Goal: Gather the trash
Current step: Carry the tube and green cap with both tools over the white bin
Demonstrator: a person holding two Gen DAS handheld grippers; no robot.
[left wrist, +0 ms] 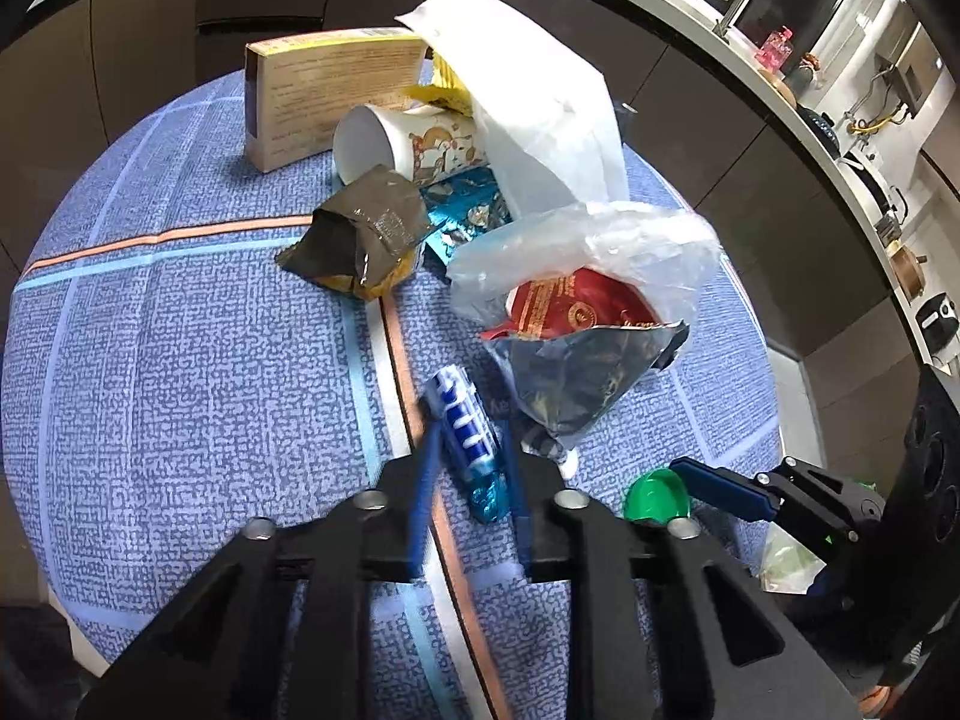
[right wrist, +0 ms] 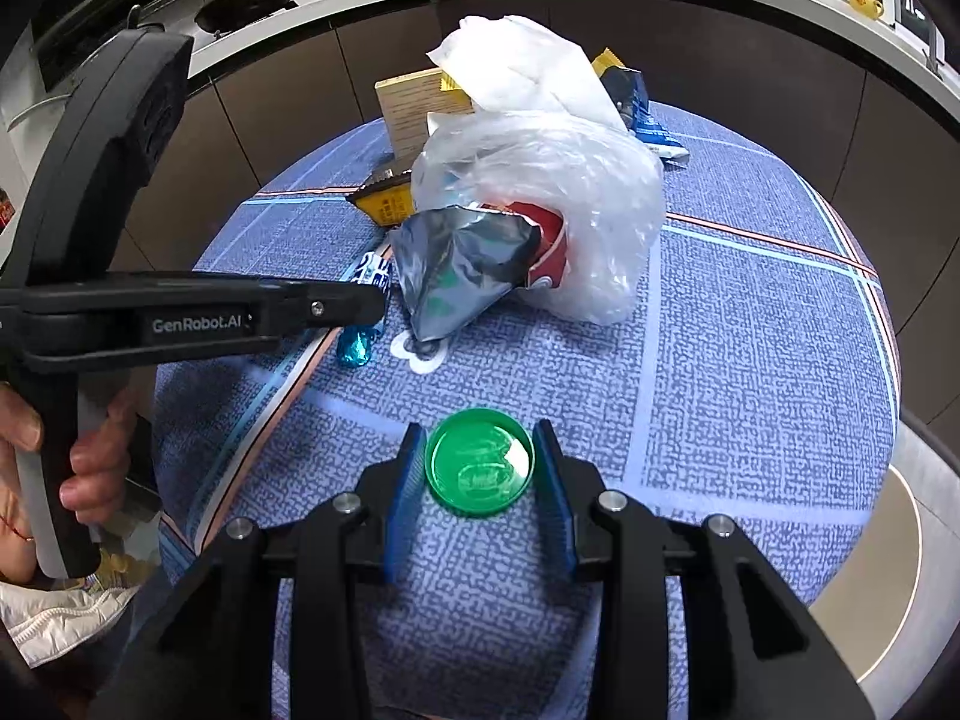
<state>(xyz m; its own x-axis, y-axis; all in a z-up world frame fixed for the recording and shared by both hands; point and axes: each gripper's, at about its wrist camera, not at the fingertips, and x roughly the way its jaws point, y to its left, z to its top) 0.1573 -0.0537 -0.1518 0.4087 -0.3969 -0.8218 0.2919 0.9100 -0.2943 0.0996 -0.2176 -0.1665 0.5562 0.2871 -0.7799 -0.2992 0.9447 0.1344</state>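
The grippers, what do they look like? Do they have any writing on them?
Both are black plastic with silver bolts and ribbed blue fingers. The left gripper has a curved black handle, and its side reads GenRobot.AI in pale letters. The right gripper looks the same.

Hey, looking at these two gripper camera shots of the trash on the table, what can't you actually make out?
- Left wrist view: the red wrapper is half hidden under the clear plastic bag.
- Left wrist view: the green lid is partly hidden by a gripper finger.
- Right wrist view: the blue candy roll is mostly behind the left gripper.
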